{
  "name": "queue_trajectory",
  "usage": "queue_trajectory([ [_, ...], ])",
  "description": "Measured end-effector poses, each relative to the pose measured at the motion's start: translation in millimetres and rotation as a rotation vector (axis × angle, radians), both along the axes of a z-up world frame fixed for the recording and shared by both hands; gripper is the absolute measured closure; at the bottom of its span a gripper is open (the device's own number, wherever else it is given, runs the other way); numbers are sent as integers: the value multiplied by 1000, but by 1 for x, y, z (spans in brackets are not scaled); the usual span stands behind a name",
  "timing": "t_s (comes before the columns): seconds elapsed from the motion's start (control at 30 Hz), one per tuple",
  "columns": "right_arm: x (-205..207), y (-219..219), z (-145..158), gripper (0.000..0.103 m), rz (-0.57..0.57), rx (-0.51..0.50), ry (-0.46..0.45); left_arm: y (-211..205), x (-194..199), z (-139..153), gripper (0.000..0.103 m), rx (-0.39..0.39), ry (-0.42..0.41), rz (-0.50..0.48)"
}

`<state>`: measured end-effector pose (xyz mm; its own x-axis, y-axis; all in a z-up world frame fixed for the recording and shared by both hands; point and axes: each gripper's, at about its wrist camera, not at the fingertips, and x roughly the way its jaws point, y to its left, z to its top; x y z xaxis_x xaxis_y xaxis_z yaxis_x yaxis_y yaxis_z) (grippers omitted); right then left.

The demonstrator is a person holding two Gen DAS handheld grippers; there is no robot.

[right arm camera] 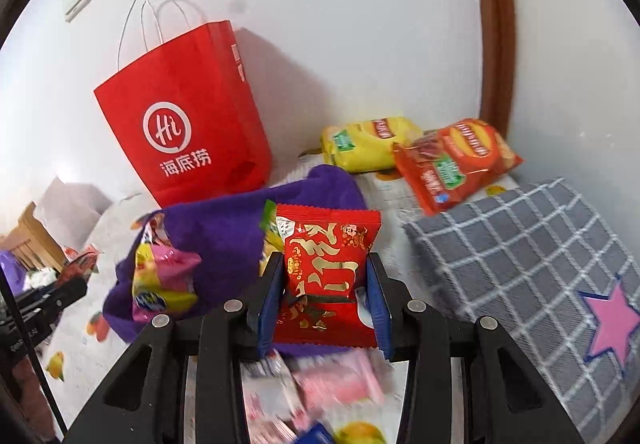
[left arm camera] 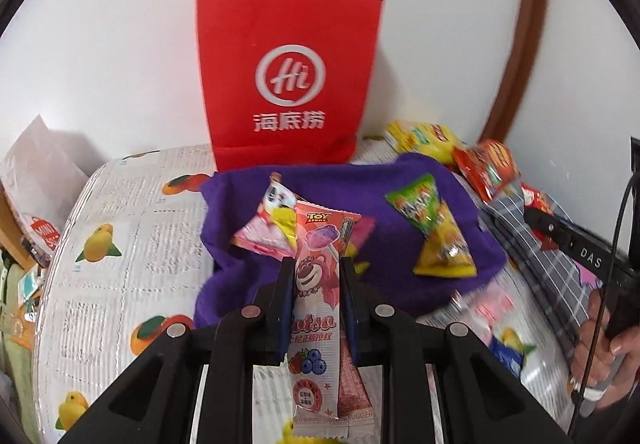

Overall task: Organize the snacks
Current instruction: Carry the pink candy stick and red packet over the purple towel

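Fruit-print table (left arm camera: pixel 120 244), left tool (left arm camera: pixel 315 276) clamping pink lollipop packet (left arm camera: pixel 316 284), right tool (right arm camera: pixel 326 284) clamping red snack packet (right arm camera: pixel 328 256)

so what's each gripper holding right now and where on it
Left gripper pinches the pink lollipop packet around its middle. Right gripper clamps the red snack packet by its lower sides.

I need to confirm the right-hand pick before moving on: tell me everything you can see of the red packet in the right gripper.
The red packet is a small, glossy foil-like sachet with crimped, serrated ends, gold characters and a small cartoon figure. It stands roughly upright, its lower part creased, clamped at both sides between the blue pads of the right gripper. It hangs in front of the purple cloth bag; nothing else visibly touches it.
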<state>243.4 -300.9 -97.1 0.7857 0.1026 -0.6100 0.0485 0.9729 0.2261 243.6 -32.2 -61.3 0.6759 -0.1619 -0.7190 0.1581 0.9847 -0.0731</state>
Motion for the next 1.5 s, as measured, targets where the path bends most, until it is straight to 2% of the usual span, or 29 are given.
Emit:
queue_trajectory([
  [0.33, 49, 1, -42, 63, -7, 60, 30, 35, 38, -26, 83, -42, 20, 106],
  [0.4, 51, 1, -48, 63, -23, 40, 47, 39, 42, -29, 83, -55, 19, 116],
  [0.53, 49, 5, -44, 63, -32, -11, 18, 43, 46, -34, 83, -104, 15, 132],
  [0.77, 55, 3, -53, 63, -18, 44, 27, 38, 48, -50, 83, -142, 25, 139],
  [0.97, 60, -1, -61, 63, 5, 113, 52, 41, 46, -48, 82, -158, 8, 147],
  [1.13, 64, 9, -66, 62, 16, 49, 74, 44, 45, -50, 82, -174, 15, 151],
  [1.27, 67, 10, -70, 60, 47, 55, 113, 46, 46, -50, 82, -181, 16, 155],
  [1.37, 66, 12, -68, 60, 50, 38, 106, 48, 45, -49, 82, -192, 11, 157],
  [1.5, 64, 12, -66, 53, 54, 48, 100, 50, 45, -48, 82, -197, 8, 162],
])
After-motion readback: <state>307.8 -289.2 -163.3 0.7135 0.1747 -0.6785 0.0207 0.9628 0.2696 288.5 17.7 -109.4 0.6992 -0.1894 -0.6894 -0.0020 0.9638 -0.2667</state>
